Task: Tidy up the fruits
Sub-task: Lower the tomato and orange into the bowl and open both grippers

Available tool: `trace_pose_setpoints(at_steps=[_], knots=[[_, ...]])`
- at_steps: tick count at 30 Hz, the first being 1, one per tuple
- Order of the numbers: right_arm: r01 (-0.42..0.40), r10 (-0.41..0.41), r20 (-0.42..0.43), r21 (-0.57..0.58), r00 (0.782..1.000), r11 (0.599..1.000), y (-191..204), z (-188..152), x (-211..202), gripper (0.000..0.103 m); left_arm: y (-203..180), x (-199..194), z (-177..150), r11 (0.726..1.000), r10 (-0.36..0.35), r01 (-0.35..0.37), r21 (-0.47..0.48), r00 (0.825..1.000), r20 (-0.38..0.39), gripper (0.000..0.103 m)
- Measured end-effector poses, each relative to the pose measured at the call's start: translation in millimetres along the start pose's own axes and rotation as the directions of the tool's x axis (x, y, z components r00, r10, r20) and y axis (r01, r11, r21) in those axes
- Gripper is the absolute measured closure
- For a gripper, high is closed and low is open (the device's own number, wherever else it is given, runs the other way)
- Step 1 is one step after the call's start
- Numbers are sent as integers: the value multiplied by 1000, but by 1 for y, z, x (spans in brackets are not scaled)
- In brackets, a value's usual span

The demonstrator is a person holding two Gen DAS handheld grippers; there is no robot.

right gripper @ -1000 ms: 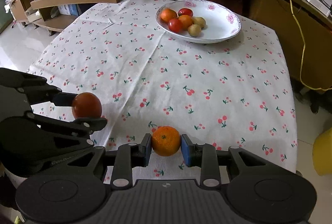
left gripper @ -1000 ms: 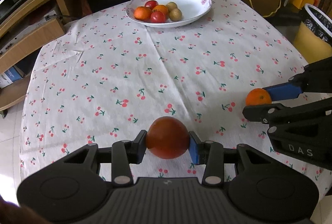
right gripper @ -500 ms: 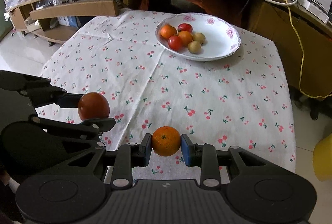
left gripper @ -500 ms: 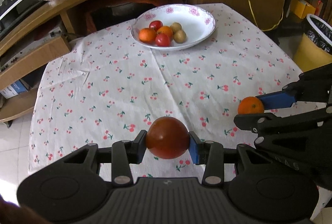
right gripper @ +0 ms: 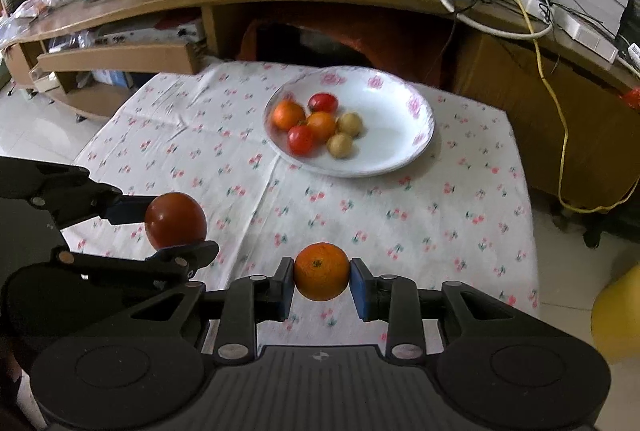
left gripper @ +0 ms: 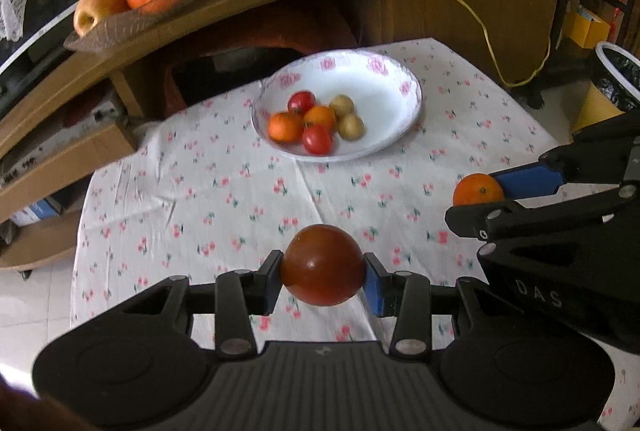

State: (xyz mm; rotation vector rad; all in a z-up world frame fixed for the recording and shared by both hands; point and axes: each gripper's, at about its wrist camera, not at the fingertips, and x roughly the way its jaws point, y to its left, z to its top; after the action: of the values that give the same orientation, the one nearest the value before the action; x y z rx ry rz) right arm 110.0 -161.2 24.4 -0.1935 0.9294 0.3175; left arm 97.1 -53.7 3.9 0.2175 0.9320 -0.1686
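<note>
Both grippers are now riding higher over the table than a second ago, so the white bowl (left gripper: 400,79) is sitting lower in each view and the wooden shelf behind it, with its dish of oranges (left gripper: 140,19), is coming into sight. The left gripper (left gripper: 323,277) is clamping a dark red tomato (left gripper: 322,265) between its two pads, clear of the cherry-print tablecloth (left gripper: 224,199). The right gripper (right gripper: 322,281) is pinching a small orange (right gripper: 322,271) in the same way, also lifted off the cloth. In the left wrist view the orange (left gripper: 478,190) is showing at about 3 o'clock from the tomato; in the right wrist view the tomato (right gripper: 175,220) is sitting at about 9 o'clock from the orange. The bowl is lying toward 12 o'clock from both, well apart from them, holding two red tomatoes, two oranges and two brownish fruits grouped on its left side.
</note>
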Motion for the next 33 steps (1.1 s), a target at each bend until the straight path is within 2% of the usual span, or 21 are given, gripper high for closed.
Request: trace_pose_setpoints(at_steps=[11,16,26,33], knots=[[-11,11,19,38,1000,999,-33,57,34,72,18,38,62,1000,-3,4,-25,1000,23,57],[-9,8,18,34,1000,999,-46,74,52,72,20,59,82,1000,3,-3,-5,999,34,57],[-34,34,7,56,999,998,-62,94,86,72,27,93,105,1000,-3,3,8,999,44,57],[-42,43,-3,57,999,997,-65,98,100,72,27,107,108,1000,6,-7,30,999,41,57]])
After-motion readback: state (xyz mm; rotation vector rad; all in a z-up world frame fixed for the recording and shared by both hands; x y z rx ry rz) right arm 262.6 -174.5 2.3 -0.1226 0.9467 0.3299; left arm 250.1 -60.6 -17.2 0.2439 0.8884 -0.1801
